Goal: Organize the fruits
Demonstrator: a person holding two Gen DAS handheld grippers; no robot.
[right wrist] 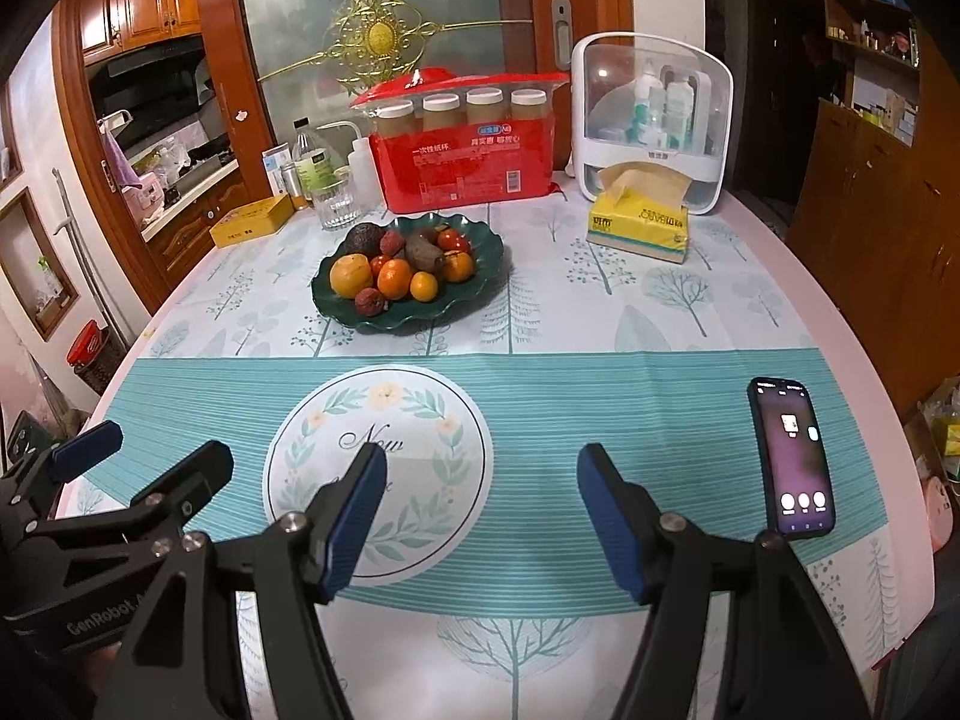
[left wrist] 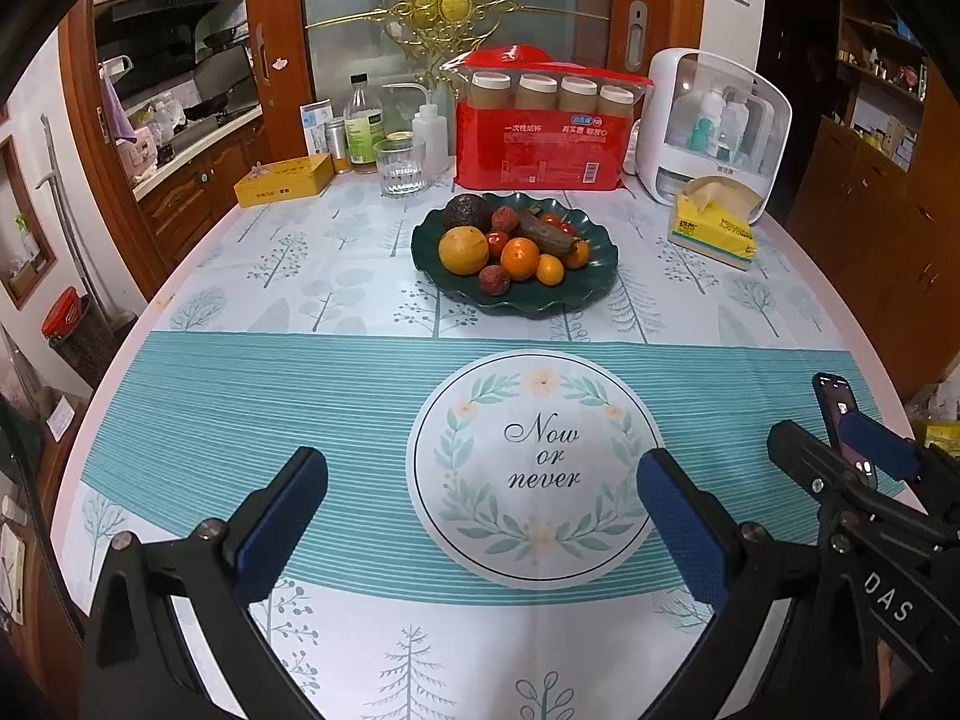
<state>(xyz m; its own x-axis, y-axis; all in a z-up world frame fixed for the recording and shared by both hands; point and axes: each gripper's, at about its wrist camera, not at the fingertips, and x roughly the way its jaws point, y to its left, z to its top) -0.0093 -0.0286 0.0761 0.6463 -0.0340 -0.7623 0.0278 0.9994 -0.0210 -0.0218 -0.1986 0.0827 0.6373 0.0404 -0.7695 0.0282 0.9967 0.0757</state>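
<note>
Your left gripper (left wrist: 480, 516) and right gripper (right wrist: 480, 516) hover low over the tabletop (right wrist: 600, 396), fingers wide and empty. Mind the phone (right wrist: 792, 456) beside the right. All fruits (left wrist: 510, 240) sit piled in the green plate (left wrist: 540, 300) beyond.

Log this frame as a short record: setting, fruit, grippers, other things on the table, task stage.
setting: table with a tree-print tablecloth
fruit: all piled on a dark green plate; an orange, a larger yellow fruit, a dark avocado, small red fruits
left gripper: open, holding nothing, near edge of table
right gripper: open, holding nothing, beside the left
other things: phone with lit screen, tissue box, drinking glass, red pack of paper cups
task stage: no fruit picked up yet
</note>
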